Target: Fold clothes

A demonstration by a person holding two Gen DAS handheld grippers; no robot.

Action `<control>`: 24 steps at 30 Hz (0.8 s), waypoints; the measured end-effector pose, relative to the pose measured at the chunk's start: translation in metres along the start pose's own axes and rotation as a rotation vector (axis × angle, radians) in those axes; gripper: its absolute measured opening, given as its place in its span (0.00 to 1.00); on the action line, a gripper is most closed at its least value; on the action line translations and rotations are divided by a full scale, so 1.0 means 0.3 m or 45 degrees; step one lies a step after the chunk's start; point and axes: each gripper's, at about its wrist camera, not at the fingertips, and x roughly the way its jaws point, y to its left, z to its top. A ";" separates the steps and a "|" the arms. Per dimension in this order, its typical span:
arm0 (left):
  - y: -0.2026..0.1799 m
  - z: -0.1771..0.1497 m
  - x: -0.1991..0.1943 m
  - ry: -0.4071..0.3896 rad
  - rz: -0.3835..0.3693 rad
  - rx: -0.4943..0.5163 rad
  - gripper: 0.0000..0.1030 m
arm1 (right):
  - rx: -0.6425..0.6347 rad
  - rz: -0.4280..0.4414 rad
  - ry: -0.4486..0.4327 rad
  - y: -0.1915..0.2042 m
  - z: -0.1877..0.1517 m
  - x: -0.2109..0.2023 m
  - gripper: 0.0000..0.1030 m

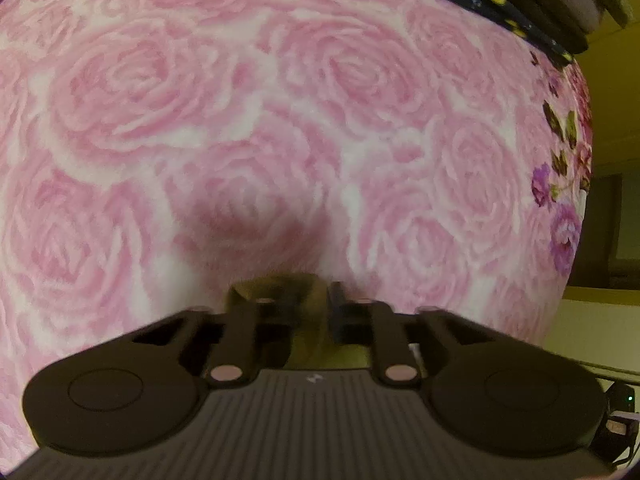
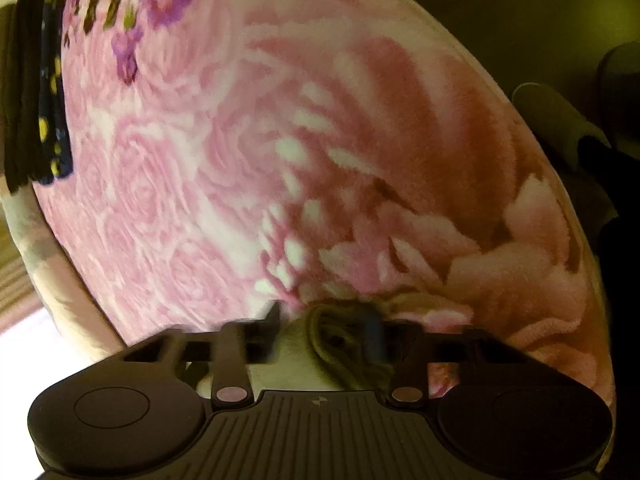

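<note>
Near the pink blanket (image 1: 280, 100), left gripper (image 1: 294, 300) pinches olive cloth (image 2: 340, 340); right gripper (image 2: 328, 328) straddles it, grip unclear. Keep edges aligned.

A bed covered by a plush pink rose-print blanket (image 1: 280, 100) carries everything; at its far edge lies a stack of folded dark clothes (image 1: 560, 12), a navy piece with yellow dots (image 1: 492, 4) lowest; purple flowers (image 1: 564, 224) mark the blanket's border.

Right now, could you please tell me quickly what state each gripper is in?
Left gripper: jaws nearly closed on an olive-coloured cloth.
Right gripper: jaws partly closed around a bunched olive cloth edge; firm grip cannot be told.
</note>
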 end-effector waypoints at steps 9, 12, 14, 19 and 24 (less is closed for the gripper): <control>0.128 -0.126 -0.016 -0.377 -0.175 -0.150 0.08 | -0.162 0.095 -0.148 -0.038 -0.067 -0.029 0.14; 0.112 -0.134 0.020 -0.436 -0.144 -0.091 0.11 | -0.156 0.157 -0.193 -0.072 -0.074 -0.009 0.15; 0.105 -0.140 -0.007 -0.481 -0.090 -0.085 0.15 | -0.136 0.192 -0.185 -0.085 -0.065 -0.015 0.16; 0.130 -0.220 -0.191 -0.648 0.050 -0.110 0.11 | -0.594 0.123 -0.380 0.033 -0.072 -0.153 0.31; 0.091 -0.405 -0.289 -0.583 -0.087 -0.030 0.06 | -1.393 0.049 -0.350 0.151 -0.261 -0.197 0.31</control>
